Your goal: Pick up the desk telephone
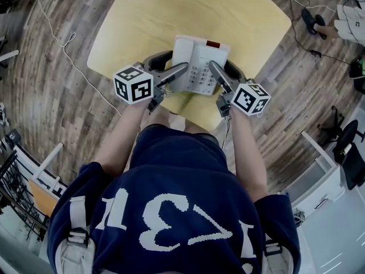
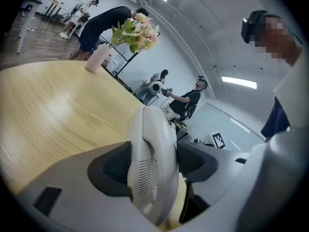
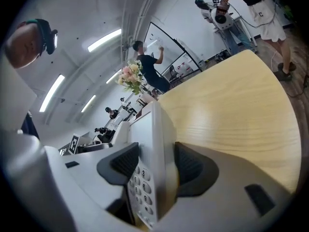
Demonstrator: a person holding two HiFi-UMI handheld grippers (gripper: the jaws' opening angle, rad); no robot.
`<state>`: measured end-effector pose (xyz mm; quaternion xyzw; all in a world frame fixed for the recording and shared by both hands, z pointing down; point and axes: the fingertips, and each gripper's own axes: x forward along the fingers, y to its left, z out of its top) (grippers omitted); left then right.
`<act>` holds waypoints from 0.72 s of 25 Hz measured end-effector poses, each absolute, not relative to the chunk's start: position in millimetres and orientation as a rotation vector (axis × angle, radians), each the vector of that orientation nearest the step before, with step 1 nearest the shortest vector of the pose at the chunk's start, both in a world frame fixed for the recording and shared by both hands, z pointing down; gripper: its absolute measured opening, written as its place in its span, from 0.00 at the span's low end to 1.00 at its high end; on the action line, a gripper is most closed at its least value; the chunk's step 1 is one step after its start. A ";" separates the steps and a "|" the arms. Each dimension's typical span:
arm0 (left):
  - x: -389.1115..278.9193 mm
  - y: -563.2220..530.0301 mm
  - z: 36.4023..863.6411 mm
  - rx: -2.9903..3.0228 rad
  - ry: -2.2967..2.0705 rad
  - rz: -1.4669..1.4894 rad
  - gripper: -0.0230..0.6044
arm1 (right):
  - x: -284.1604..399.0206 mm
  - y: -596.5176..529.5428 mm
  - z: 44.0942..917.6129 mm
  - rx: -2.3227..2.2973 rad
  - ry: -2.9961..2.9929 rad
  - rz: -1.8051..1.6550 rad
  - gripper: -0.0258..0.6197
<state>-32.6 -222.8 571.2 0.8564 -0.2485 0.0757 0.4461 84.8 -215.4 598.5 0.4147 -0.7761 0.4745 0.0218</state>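
Left gripper (image 2: 153, 166) is clamping the handset (image 2: 147, 129) | right gripper (image 3: 155, 170) is pinching the keypad (image 3: 137, 190) edge | desk telephone (image 1: 197, 61) is sitting at the table (image 1: 142, 21) near edge | likely light, rigid, slick, with a loose handset, so gripping both sides is suiting it

The counter (image 1: 171, 10) has a pale yellow top with a fine wood grain and rounded corners. It stands on a floor (image 1: 68, 96) of grey-brown planks. At the middle of its near edge is a white telephone (image 1: 197, 61), with the handset along its left side and the keypad to the right. Whether its base rests on the top or is just clear of it cannot be told.
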 end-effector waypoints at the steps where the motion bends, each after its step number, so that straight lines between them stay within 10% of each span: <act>1: -33.3 -223.9 565.3 2.138 -0.626 0.186 0.52 | 83.9 -216.5 592.8 1.282 -2.425 1.445 0.42; 18: -24.2 -254.1 365.4 2.548 -0.743 -0.054 0.51 | 95.7 -257.8 388.3 1.359 -2.876 0.826 0.42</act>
